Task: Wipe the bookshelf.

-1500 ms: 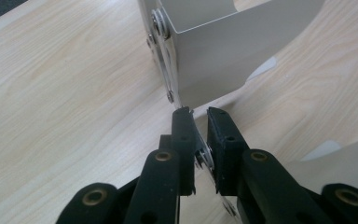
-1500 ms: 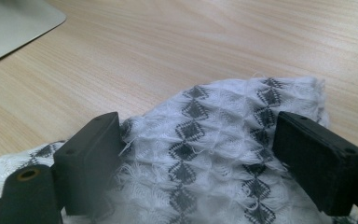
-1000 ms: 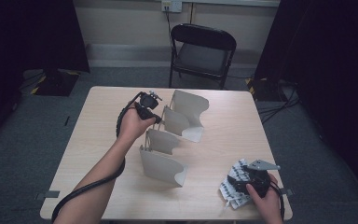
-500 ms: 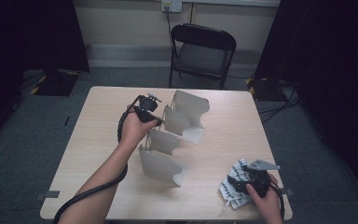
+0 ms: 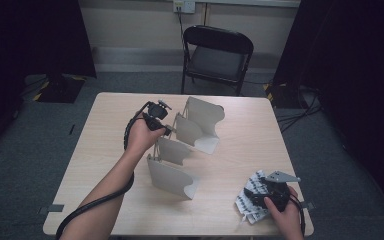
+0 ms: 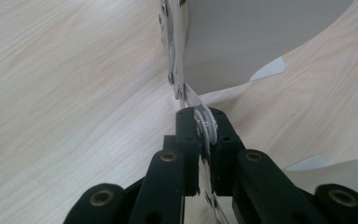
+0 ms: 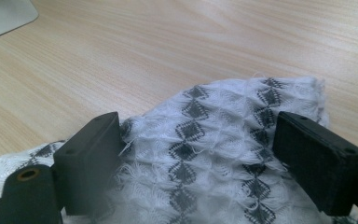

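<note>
Currently, the left gripper (image 5: 164, 124), left of centre in the high view, is clamped on the metal hinge tab (image 6: 200, 122) of the folding panel screen (image 5: 180, 150), which stands zigzag mid-table; its jaws have just been closing. Repositioning looks begun, not finished. At lower right, the right gripper (image 5: 267, 196) rests spread over the patterned cloth (image 7: 214, 154), near the table edge (image 5: 180, 233). Bare wood remains at far left.

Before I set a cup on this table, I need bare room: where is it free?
Free: the left strip between the table edge and the left gripper, and the far right corner beyond the folding panels. Crowded: the middle, where the panels zigzag, and the near right corner, where the right gripper rests on the patterned cloth.
</note>
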The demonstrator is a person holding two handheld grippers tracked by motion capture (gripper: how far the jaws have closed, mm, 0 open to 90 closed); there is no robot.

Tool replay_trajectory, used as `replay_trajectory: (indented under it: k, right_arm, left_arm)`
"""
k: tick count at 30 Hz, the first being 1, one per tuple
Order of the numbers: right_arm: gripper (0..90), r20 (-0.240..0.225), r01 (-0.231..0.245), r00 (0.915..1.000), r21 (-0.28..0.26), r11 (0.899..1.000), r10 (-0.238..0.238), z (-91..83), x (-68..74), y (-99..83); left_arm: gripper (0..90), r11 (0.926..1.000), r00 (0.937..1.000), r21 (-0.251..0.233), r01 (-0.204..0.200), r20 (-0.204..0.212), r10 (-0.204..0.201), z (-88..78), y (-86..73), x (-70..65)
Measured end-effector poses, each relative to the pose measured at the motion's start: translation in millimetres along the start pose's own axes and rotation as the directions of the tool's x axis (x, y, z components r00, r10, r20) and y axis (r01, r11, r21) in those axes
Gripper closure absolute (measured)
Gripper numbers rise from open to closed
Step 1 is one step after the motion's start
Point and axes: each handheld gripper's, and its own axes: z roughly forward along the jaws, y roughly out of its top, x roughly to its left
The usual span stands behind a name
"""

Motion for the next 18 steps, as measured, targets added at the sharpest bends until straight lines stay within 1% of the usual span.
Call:
replay_trajectory:
  k: [4,5,6,7,9,11,13,15,16,17,18]
  right_arm:
    - [14.8,0.000,0.000,1.0000,0.000,1.000,0.000,0.0,0.0,0.0]
    - [14.8,0.000,-0.001,1.0000,0.000,1.000,0.001,0.0,0.0,0.0]
    - [14.8,0.000,-0.001,1.0000,0.000,1.000,0.001,0.0,-0.1,0.0]
    - [14.8,0.000,-0.001,1.0000,0.000,1.000,0.001,0.0,-0.1,0.0]
    - [14.8,0.000,0.000,1.0000,0.000,1.000,0.000,0.0,0.0,0.0]
    - [14.8,0.000,0.000,1.0000,0.000,1.000,0.000,0.0,0.0,0.0]
    - [14.8,0.000,0.000,1.0000,0.000,1.000,0.000,0.0,0.0,0.0]
    - [14.8,0.001,0.000,1.0000,0.000,1.000,0.000,0.0,0.1,0.0]
    - [14.8,0.001,0.000,1.0000,0.000,1.000,0.000,0.0,0.1,0.0]
    - [14.8,0.001,0.000,1.0000,0.000,1.000,0.000,0.0,0.1,0.0]
    - [14.8,0.001,0.000,1.0000,0.000,1.000,0.000,0.0,0.1,0.0]
  left_arm:
    - [85.4,0.9999,0.9999,0.000,-0.011,0.006,0.011,-0.1,0.6,4.8]
    - [85.4,1.0000,1.0000,0.004,-0.008,0.004,0.008,-0.1,1.3,8.0]
    - [85.4,1.0000,1.0000,0.004,-0.008,0.004,0.008,-0.1,1.3,8.0]
    - [85.4,0.9999,1.0000,-0.008,0.008,0.005,-0.008,0.7,1.5,11.2]
    - [85.5,0.9998,0.9999,-0.017,0.012,-0.001,-0.012,1.4,1.9,12.7]
    - [85.3,0.9998,0.9999,-0.020,0.010,-0.009,-0.010,1.9,2.8,11.9]
    - [85.2,0.9996,0.9999,-0.022,0.015,-0.005,-0.015,2.2,2.9,10.1]
    - [84.6,0.9996,0.9998,-0.027,0.002,-0.020,-0.002,1.9,2.6,8.5]
    - [84.2,0.9995,0.9999,-0.033,0.001,-0.016,-0.001,1.7,1.9,7.8]
    - [83.4,0.9993,0.9999,-0.038,0.004,-0.016,-0.005,1.7,1.4,7.4]
    - [80.3,0.9991,0.9998,-0.041,0.007,-0.019,-0.008,1.4,0.8,7.2]
